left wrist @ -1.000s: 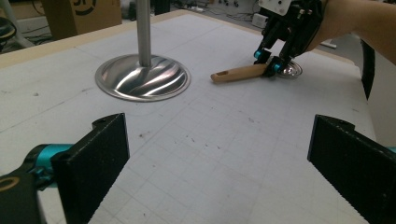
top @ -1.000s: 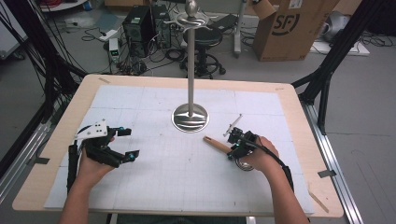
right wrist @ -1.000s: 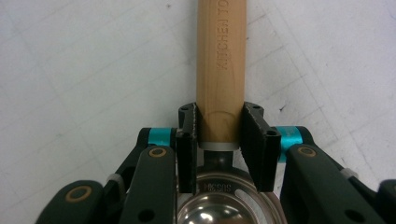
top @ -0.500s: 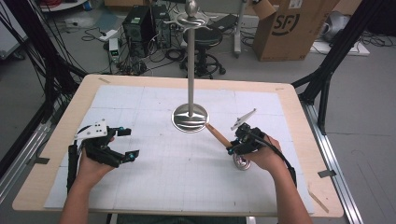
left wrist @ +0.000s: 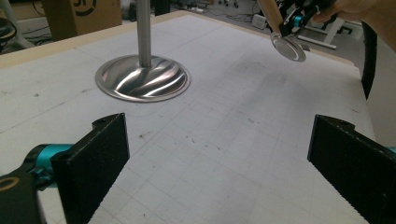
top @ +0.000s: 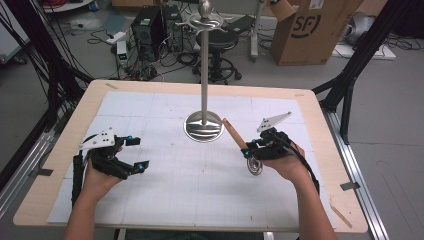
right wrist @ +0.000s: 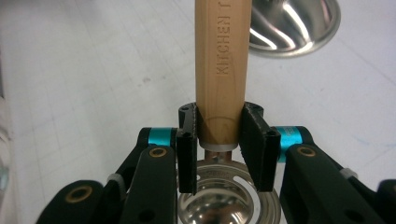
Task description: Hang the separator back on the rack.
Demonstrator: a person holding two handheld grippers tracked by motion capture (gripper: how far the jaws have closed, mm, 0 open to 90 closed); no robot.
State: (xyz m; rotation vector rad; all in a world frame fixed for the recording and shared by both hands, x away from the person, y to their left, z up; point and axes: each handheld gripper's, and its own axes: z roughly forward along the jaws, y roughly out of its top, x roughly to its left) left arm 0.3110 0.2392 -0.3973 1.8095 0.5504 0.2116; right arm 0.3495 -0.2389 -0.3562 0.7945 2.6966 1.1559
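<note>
The right gripper point(right wrist: 218, 149) clamps the stiff, light strainer point(right wrist: 219, 70) low on its wooden handle, a sound hold, while the left gripper point(left wrist: 219, 172) gapes empty.

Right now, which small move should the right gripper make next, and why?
Probably lift the utensil toward the stand. The right gripper is shut on its wooden handle, its metal head hangs just above the table, and the left gripper rests open, apart.
</note>
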